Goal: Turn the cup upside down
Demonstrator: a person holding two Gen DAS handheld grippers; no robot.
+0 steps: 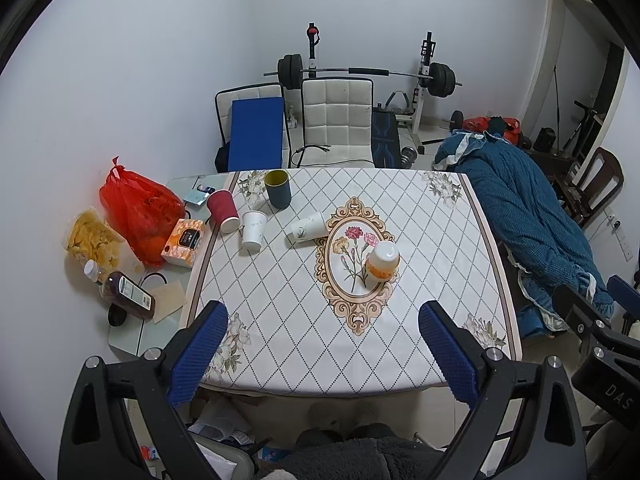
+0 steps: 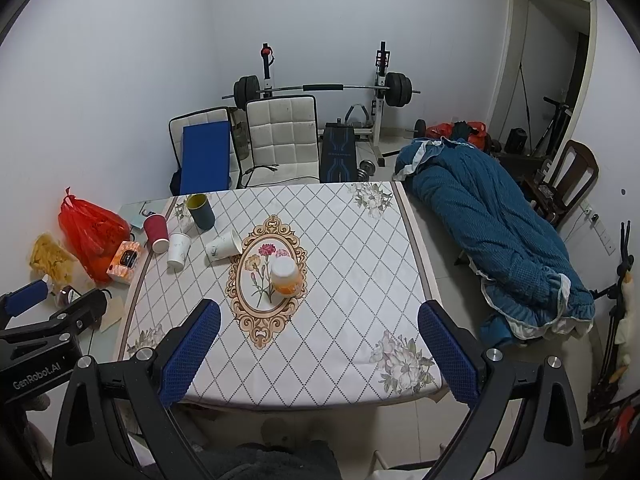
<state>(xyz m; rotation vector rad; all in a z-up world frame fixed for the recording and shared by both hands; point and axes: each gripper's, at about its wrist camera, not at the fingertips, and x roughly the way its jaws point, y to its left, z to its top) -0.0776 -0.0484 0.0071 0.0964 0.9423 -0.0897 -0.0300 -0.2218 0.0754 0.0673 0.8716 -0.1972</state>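
An orange-and-white cup (image 1: 382, 260) stands bottom-up on the flower medallion of the table cloth (image 1: 432, 248); it also shows in the right wrist view (image 2: 285, 276). My left gripper (image 1: 322, 320) is open and empty, held above the table's near edge, well short of the cup. My right gripper (image 2: 318, 318) is open and empty, likewise back from the cup. A white paper cup (image 1: 308, 228) lies on its side. Another white paper cup (image 1: 253, 229) stands upside down. A red paper cup (image 1: 222, 210) leans tilted. A dark blue cup with yellow inside (image 1: 277, 188) stands upright.
At the table's left are a red plastic bag (image 1: 136, 208), a bag of chips (image 1: 90, 238), an orange box (image 1: 183, 242) and a dark bottle (image 1: 126, 290). Two white chairs (image 1: 336, 120) stand behind the table. A blue quilt (image 1: 520, 216) lies to the right.
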